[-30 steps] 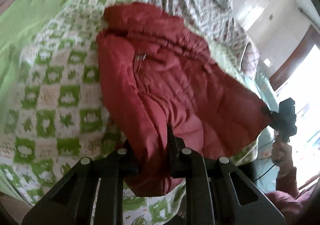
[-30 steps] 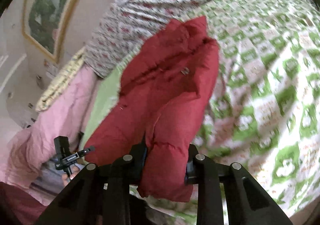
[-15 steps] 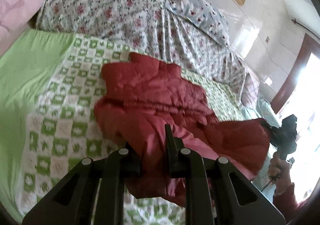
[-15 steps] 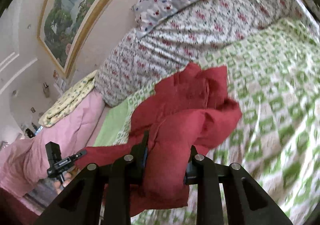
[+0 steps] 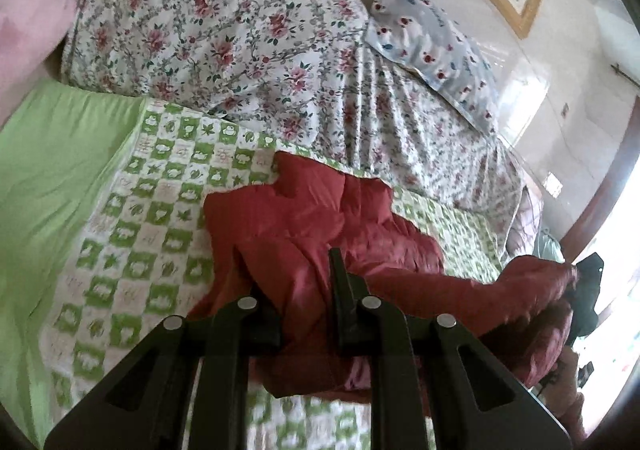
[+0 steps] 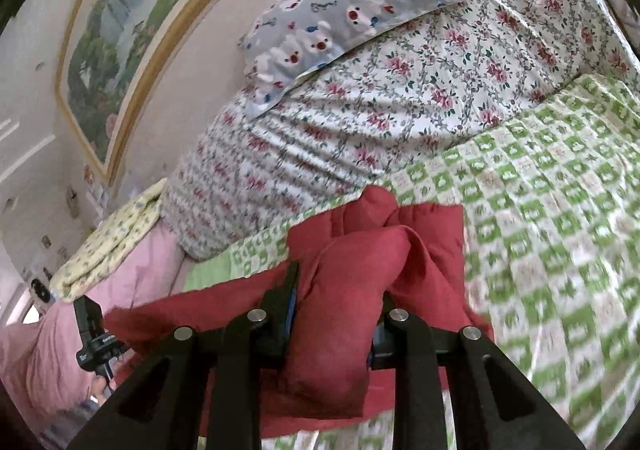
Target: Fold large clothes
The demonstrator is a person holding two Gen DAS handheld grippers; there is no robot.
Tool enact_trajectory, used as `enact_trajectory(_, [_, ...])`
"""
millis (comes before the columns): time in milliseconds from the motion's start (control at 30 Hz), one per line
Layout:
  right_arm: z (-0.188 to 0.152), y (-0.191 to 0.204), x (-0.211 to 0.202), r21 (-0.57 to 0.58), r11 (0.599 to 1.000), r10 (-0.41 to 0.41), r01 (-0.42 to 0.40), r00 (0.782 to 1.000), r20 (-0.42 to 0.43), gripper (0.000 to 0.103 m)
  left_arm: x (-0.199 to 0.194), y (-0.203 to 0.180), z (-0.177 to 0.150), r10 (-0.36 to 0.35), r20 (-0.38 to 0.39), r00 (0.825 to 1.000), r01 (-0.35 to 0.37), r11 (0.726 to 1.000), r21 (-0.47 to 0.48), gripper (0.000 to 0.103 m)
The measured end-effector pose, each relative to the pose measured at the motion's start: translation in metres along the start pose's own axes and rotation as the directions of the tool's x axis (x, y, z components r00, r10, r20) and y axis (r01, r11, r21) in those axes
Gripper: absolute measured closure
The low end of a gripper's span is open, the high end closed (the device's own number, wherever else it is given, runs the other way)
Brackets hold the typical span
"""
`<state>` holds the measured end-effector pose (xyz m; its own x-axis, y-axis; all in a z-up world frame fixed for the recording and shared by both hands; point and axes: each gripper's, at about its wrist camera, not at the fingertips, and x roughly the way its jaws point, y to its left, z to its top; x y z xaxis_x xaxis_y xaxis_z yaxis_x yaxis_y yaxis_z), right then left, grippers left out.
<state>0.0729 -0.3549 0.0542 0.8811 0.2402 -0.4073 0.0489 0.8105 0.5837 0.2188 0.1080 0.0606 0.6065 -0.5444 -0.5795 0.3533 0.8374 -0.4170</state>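
Note:
A red padded jacket (image 5: 304,226) lies bunched on the green checked bedspread (image 5: 132,234). My left gripper (image 5: 296,278) is shut on a fold of its near hem. The jacket also shows in the right wrist view (image 6: 360,262), where my right gripper (image 6: 340,290) is shut on another thick fold of the hem. Each gripper appears in the other's view: the right one (image 5: 584,298) at the far right, the left one (image 6: 94,338) at the lower left. The hem hangs stretched between them, just above the bed's near edge.
A floral quilt (image 5: 224,41) is piled along the back of the bed with a grey bear-print pillow (image 6: 352,13) on top. A plain green sheet (image 5: 44,185) and a pink blanket (image 6: 132,274) lie on the left. A framed painting (image 6: 120,29) hangs on the wall.
Both grippers have carried the near hem forward toward the jacket's collar and lower over the bed. The jacket has bunched up shorter. Both views now tilt up at the quilt and wall.

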Motion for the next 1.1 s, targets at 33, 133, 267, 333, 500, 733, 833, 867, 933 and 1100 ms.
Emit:
enact_trajectory(33, [0.004, -0.004, 0.008, 0.013, 1.000, -0.004, 0.004, 1.000, 0.001, 0.079, 0.009, 0.001, 0.006, 0.006, -0.003, 1.000, -0.006, 1.000, -0.003, 0.087])
enact_trajectory(133, [0.019, -0.017, 0.036, 0.053, 0.998, -0.026, 0.026, 1.000, 0.002, 0.079, 0.036, 0.006, 0.023, 0.030, -0.013, 0.999, -0.030, 0.999, -0.015, 0.087])
enact_trajectory(267, [0.034, -0.031, 0.066, 0.080, 0.994, -0.074, 0.074, 0.997, -0.004, 0.079, 0.067, 0.013, 0.039, 0.070, -0.024, 0.997, -0.071, 0.997, -0.036, 0.087])
enact_trajectory(333, [0.038, -0.041, 0.081, 0.104, 0.990, -0.094, 0.095, 0.995, -0.010, 0.078, 0.082, 0.018, 0.044, 0.088, -0.032, 0.996, -0.090, 0.995, -0.047, 0.087])
enact_trajectory(500, [0.042, -0.057, 0.109, 0.130, 0.983, -0.124, 0.127, 0.992, -0.030, 0.078, 0.113, 0.032, 0.051, 0.108, -0.060, 0.992, -0.113, 0.990, -0.078, 0.087])
enact_trajectory(733, [0.047, -0.072, 0.149, 0.141, 0.975, -0.169, 0.170, 0.985, -0.022, 0.078, 0.155, 0.042, 0.064, 0.170, -0.076, 0.982, -0.178, 0.978, -0.111, 0.087])
enact_trajectory(833, [0.049, -0.080, 0.166, 0.141, 0.972, -0.189, 0.189, 0.982, -0.014, 0.077, 0.176, 0.045, 0.073, 0.199, -0.086, 0.976, -0.209, 0.971, -0.117, 0.085])
enact_trajectory(867, [0.049, -0.084, 0.172, 0.146, 0.969, -0.199, 0.199, 0.980, -0.013, 0.077, 0.183, 0.046, 0.075, 0.212, -0.088, 0.973, -0.221, 0.969, -0.110, 0.084])
enact_trajectory(933, [0.049, -0.092, 0.184, 0.153, 0.962, -0.227, 0.225, 0.974, -0.007, 0.077, 0.197, 0.048, 0.079, 0.231, -0.094, 0.968, -0.240, 0.966, -0.099, 0.084])
enact_trajectory(1100, [0.046, -0.110, 0.210, 0.169, 0.945, -0.279, 0.280, 0.960, -0.029, 0.076, 0.228, 0.060, 0.080, 0.245, -0.134, 0.960, -0.260, 0.960, -0.108, 0.083])
